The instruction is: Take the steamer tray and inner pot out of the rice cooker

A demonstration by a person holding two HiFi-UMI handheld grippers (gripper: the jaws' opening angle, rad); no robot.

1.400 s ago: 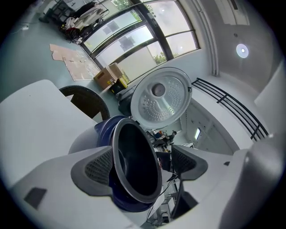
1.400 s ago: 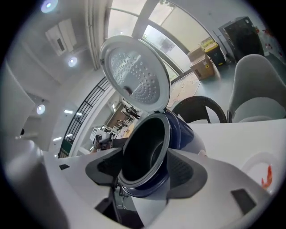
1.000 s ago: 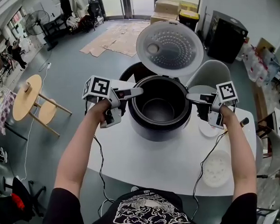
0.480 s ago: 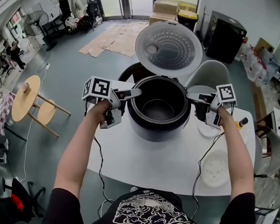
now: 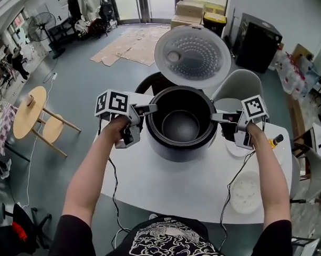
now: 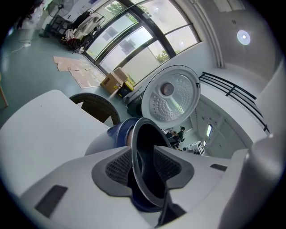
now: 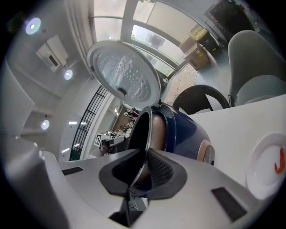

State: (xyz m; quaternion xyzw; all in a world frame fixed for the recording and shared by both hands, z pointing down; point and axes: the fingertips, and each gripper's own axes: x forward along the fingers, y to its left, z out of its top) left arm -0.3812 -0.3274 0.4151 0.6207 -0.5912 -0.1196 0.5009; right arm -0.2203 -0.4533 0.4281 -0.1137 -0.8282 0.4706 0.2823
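Observation:
The dark blue rice cooker (image 5: pixel 178 151) stands on the white table (image 5: pixel 168 187) with its lid (image 5: pixel 192 56) up. The black inner pot (image 5: pixel 180 124) sits in it, empty. My left gripper (image 5: pixel 151 108) straddles the pot's left rim: in the left gripper view (image 6: pixel 143 167) the rim (image 6: pixel 142 134) runs between the closing pads, with a dark gap at the inner pad. My right gripper (image 5: pixel 215 117) is at the right rim; in the right gripper view (image 7: pixel 145 172) its closing pads pinch the rim (image 7: pixel 142 134). A white perforated steamer tray (image 5: pixel 247 192) lies on the table at the front right.
A small white plate (image 5: pixel 238 148) lies by my right hand, with a small yellow-tipped thing (image 5: pixel 277 140) beside it. A grey chair (image 5: pixel 243 85) stands behind the table and a dark chair (image 5: pixel 151 82) behind the cooker. Cables (image 5: pixel 114 184) hang from both grippers over the table's front edge.
Both grippers have slid inward onto the pot's rim, and their jaws have narrowed round it. The cooker and the tray have not moved.

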